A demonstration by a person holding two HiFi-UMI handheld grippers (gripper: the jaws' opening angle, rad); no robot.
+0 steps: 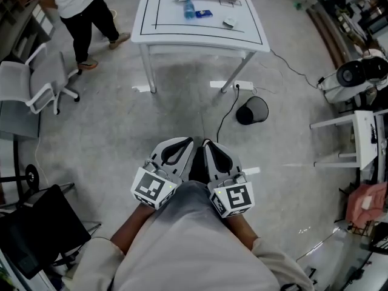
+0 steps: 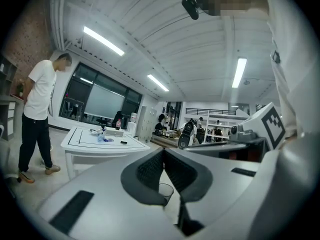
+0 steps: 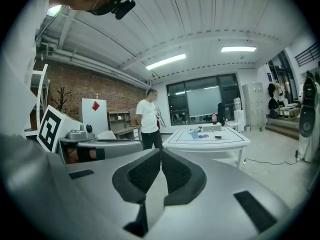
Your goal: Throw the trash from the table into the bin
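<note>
The fingers of the left gripper are pressed together on nothing, and so are those of the right gripper. Both are held side by side over the grey concrete floor. Straight ahead, well apart from them, stands the white rectangular bench with a black border line. The round black mesh bin sits on the floor near the bench's front right leg, on the right gripper's side. The trash lies on the bench's far half: a clear plastic bottle with a blue label, its long axis running roughly away from the fingers, a flat blue wrapper just beside it, and a small flat scrap further right. Neither hand looks nearer the bottle.
</note>
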